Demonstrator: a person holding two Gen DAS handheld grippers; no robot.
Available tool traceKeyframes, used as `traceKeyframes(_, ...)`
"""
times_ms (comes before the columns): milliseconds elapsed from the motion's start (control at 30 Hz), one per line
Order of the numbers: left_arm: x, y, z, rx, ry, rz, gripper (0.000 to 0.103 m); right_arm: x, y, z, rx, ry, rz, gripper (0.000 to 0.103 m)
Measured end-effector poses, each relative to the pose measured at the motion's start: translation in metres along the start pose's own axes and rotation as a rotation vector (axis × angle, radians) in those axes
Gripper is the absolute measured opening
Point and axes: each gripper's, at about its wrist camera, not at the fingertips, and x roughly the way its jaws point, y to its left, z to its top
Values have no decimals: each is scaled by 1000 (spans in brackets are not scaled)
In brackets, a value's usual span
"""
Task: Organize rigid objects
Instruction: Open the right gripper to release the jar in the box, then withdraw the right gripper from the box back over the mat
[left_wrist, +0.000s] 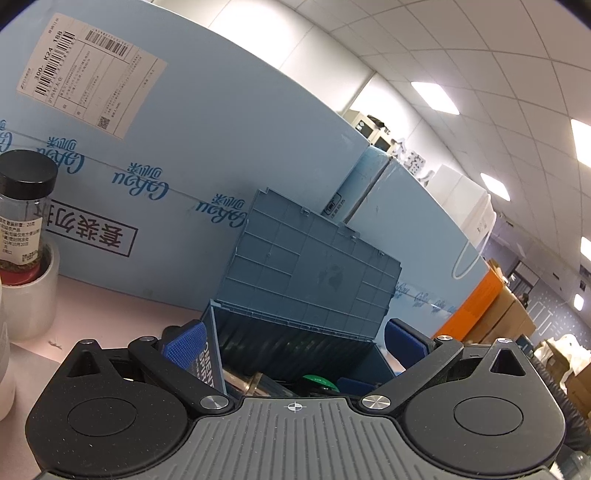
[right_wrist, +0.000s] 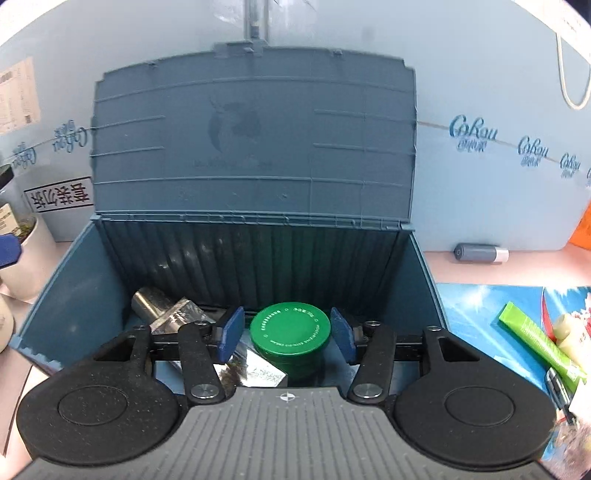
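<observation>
Because the right claw (right_wrist: 287, 332) stood spread around the green jar (right_wrist: 290, 334) inside the blue box (right_wrist: 51, 291), pads apart, careless withdrawal risked tipping it onto the neighbouring silver bottle (right_wrist: 155, 302).

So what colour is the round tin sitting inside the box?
The round tin is bright green, with tiny pale writing around its lid. The right wrist view shows it best.

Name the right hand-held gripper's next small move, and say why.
Probably lift the right hand-held gripper straight up out of the blue storage box. Its pads stand apart from the green jar, which sits inside the box, seemingly released.
</observation>
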Motion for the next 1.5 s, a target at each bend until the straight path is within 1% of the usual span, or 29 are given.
traceKeyframes(33,0,0,0,1,1,1,103,-10,7,-3,-14,-14,0,61)
traceKeyframes(100,1,0,0,3,2,1,103,-19,14,-4,-55,-53,-33,75)
traceKeyframes(200,1,-1,0,3,2,1,103,-31,22,-5,-105,-113,-65,78)
traceKeyframes(333,1,-1,0,5,2,0,103,-52,20,-3,-85,-173,-49,81)
traceKeyframes(567,0,-6,-1,23,4,-7,103,-82,11,-9,-10,-279,-13,85)
traceKeyframes(700,0,-10,-1,33,4,-12,103,-100,3,-14,49,-322,10,86)
traceKeyframes(800,0,-14,-1,46,3,-18,103,-113,-3,-21,83,-340,26,87)
traceKeyframes(1000,1,-25,-3,84,8,-27,103,-121,-11,-29,115,-357,30,88)
traceKeyframes(1300,6,-43,-7,130,23,-82,103,-126,-28,-37,138,-368,13,88)
traceKeyframes(1500,15,-61,-14,180,54,-106,103,-126,-42,-44,163,-357,14,89)
